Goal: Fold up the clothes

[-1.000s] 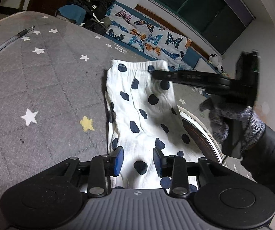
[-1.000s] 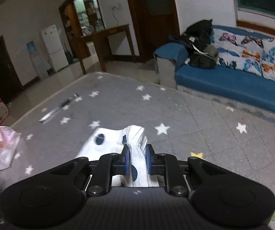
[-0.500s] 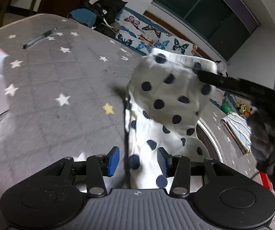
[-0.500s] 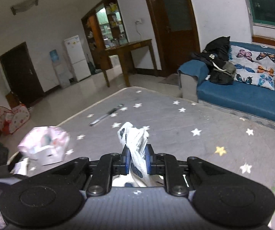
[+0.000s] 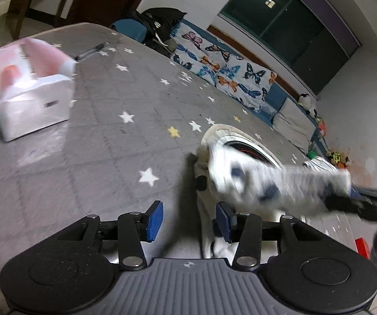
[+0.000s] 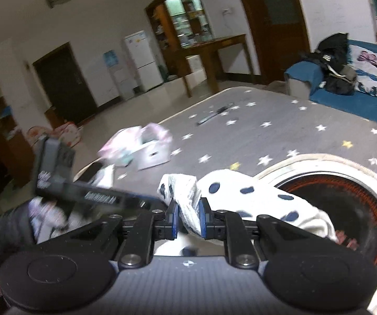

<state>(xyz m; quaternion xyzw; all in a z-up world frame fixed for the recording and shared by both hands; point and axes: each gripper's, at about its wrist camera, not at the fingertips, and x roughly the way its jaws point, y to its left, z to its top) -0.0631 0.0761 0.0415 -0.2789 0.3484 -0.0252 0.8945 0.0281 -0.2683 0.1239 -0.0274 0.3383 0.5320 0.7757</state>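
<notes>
White polka-dot garment [image 6: 240,197] hangs bunched in my right gripper [image 6: 187,214], clamped tight above the round basket [image 6: 366,181], while my left gripper [image 5: 187,218], just widened, grips nothing; next I'd lower it in.

Left gripper [image 5: 189,215]: we see jaws apart, just been opening, blue pads [image 5: 154,219] clear of cloth, nothing pressed between them; points down at slant. Right gripper [image 6: 187,216]: we see jaws nearly together, pads [image 6: 173,216] pinching bunched fold of spotted garment [image 6: 243,197]. In right view, left gripper body sits at left, gloved hand [image 6: 44,215] around its handle, dark sleeve [image 6: 2,232] behind.
</notes>
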